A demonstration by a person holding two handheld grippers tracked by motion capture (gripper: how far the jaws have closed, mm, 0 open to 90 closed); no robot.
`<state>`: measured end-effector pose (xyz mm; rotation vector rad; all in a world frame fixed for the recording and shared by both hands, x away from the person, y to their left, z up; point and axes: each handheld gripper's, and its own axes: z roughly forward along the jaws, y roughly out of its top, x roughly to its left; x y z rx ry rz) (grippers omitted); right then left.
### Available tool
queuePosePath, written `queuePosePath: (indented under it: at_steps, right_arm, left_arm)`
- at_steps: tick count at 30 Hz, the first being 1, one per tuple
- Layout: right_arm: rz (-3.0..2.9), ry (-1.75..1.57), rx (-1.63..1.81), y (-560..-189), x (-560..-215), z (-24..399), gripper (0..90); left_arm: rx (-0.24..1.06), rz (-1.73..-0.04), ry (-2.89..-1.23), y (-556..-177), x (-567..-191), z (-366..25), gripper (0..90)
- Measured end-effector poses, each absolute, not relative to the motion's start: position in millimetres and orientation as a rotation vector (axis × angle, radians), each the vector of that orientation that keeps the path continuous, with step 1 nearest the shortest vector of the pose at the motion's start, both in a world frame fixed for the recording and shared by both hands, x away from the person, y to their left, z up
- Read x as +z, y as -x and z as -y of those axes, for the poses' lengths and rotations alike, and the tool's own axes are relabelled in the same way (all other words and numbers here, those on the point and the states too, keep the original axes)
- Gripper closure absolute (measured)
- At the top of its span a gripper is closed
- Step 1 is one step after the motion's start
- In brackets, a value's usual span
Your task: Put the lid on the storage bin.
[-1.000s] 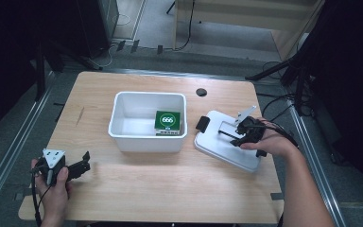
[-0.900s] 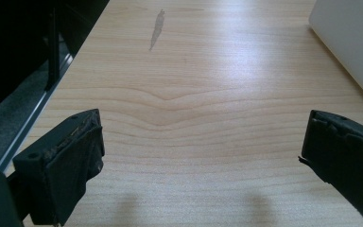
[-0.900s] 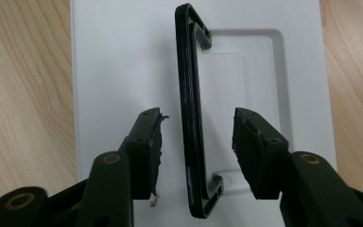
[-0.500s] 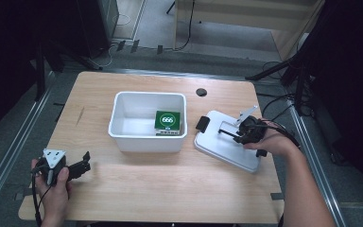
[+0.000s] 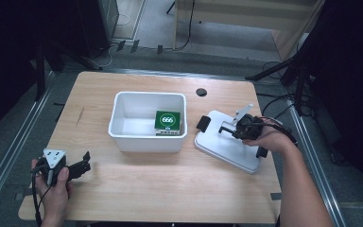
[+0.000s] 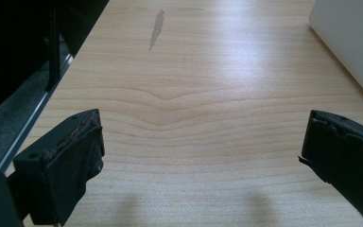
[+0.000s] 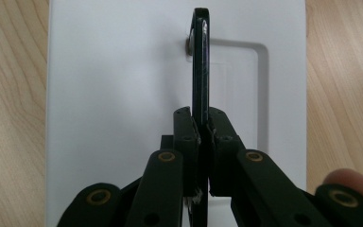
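The right tool point(image 7: 202, 124), whose jaws have just been closing, is clenched on the thin black handle point(image 7: 200, 61) that stands upright on edge from the flat white plastic lid point(image 7: 118, 94). The right gripper view shows this pinch head-on, the handle's long axis running straight away from the jaws over a shallow rectangular recess. The high view shows instead that the lid point(image 5: 227, 146) lies flat on the wooden desk point(image 5: 170, 189), just right of the white plastic bin point(image 5: 123, 127), its long axis slanting toward the near right corner. A green box point(image 5: 169, 121) sits inside the bin. The left tool point(image 5: 82, 163) rests released near the desk's near left corner, its jaws wide apart over bare wood in its own view.
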<state>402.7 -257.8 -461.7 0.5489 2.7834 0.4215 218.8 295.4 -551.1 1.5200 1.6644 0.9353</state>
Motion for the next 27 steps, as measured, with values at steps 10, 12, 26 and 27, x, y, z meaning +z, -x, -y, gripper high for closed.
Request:
queuePosePath:
  at_steps: [10, 12, 26, 27]
  right_arm:
    - [-2.772, -0.506, 0.462, -399, -449, 263, 85.2]
    - [-2.765, -0.504, 0.465, -399, -444, 264, 85.2]
    - [-2.755, -0.478, 0.478, -394, -411, 269, 85.2]
    - [-2.755, -0.472, 0.481, -394, -409, 270, 85.2]
  left_arm:
    - [0.937, -1.663, -1.523, -219, -551, -295, 0.6]
    - [0.936, -1.663, -1.522, -219, -551, -295, 0.6]
    - [0.937, -1.665, -1.520, -218, -551, -295, 0.6]
    - [0.939, -1.665, -1.520, -218, -551, -295, 0.6]
